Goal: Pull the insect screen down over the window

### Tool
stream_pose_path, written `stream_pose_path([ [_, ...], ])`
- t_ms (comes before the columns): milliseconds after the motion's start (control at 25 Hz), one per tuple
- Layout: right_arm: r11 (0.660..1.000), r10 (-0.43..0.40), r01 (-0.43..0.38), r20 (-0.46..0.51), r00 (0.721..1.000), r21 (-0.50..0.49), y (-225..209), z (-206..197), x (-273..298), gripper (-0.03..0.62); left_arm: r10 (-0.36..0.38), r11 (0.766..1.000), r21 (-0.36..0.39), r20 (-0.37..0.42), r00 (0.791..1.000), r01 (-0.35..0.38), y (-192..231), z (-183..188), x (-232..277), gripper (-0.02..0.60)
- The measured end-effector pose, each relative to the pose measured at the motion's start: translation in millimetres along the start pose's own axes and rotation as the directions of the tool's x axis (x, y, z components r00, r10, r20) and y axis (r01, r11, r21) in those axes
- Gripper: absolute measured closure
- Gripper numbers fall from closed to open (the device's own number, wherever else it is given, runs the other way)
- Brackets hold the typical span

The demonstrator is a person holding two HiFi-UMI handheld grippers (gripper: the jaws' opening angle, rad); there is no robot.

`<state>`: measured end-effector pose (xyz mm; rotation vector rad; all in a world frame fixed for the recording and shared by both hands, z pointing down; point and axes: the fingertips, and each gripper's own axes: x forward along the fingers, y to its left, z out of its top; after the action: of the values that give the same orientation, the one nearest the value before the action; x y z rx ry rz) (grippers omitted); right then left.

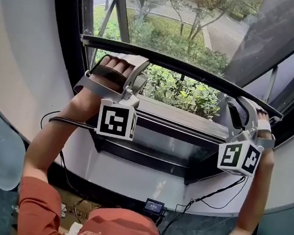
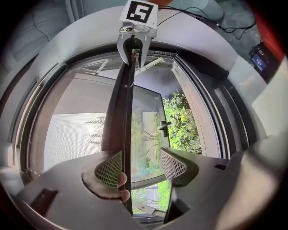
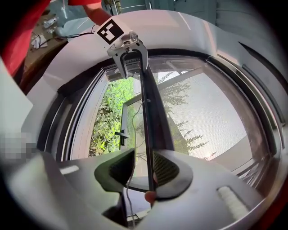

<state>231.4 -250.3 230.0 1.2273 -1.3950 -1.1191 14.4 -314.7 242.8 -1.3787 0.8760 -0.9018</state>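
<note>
The insect screen's dark bottom bar [image 1: 195, 72] slants across the window, above the sill. My left gripper [image 1: 134, 70] straddles its left end and my right gripper [image 1: 244, 107] its right end. In the left gripper view the bar [image 2: 119, 112] runs upright between the jaws of my left gripper [image 2: 140, 155]. It lies against the left pad [image 2: 110, 170], and the right pad [image 2: 173, 165] stands well clear. In the right gripper view the bar [image 3: 153, 108] touches the right pad [image 3: 166, 168] of my right gripper [image 3: 144, 155], with a gap to the left pad [image 3: 119, 168]. Grey mesh [image 2: 72, 130] [image 3: 211, 117] shows behind the bar.
Beyond the glass are an open casement with a handle [image 2: 164, 127] and green bushes [image 1: 187, 92]. A thin cord [image 3: 130, 179] hangs between the right jaws. The dark sill [image 1: 177, 128] lies below the bar. Cables and a small device [image 1: 153, 206] lie on the floor.
</note>
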Motion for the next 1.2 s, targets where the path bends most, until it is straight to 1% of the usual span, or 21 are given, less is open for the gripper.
stream_pose_path([
  [280, 1.0, 0.027, -0.027, -0.009, 1.0, 0.01, 23, -2, 0, 0.47, -0.052, 0.999, -0.008, -0.007, 0.999, 0.052, -23, 0, -3, 0.316],
  [400, 0.999, 0.032, -0.032, -0.009, 0.999, 0.019, 33, -4, 1, 0.468, -0.076, 0.997, 0.004, -0.022, 0.997, 0.076, -34, -1, -3, 0.316],
  [560, 0.996, 0.072, -0.072, -0.01, 0.997, 0.046, 54, -8, 3, 0.469, -0.123, 0.992, -0.006, -0.017, 0.992, 0.123, -57, 0, -4, 0.316],
  [640, 0.994, 0.091, -0.09, -0.009, 0.996, 0.056, 66, -9, 2, 0.462, -0.131, 0.991, -0.014, -0.01, 0.991, 0.13, -67, 1, -5, 0.316],
  [840, 0.991, 0.113, -0.112, -0.009, 0.994, 0.079, 85, -11, 3, 0.462, -0.176, 0.984, -0.017, -0.014, 0.984, 0.176, -89, 1, -6, 0.316],
  [1040, 0.987, 0.124, -0.123, -0.003, 0.992, 0.102, 99, -13, 4, 0.462, -0.176, 0.984, -0.035, -0.004, 0.984, 0.176, -101, 2, -6, 0.316],
  [1200, 0.985, 0.122, -0.121, -0.003, 0.992, 0.124, 98, -12, 2, 0.462, -0.175, 0.984, -0.037, -0.006, 0.985, 0.174, -101, 3, -7, 0.316],
])
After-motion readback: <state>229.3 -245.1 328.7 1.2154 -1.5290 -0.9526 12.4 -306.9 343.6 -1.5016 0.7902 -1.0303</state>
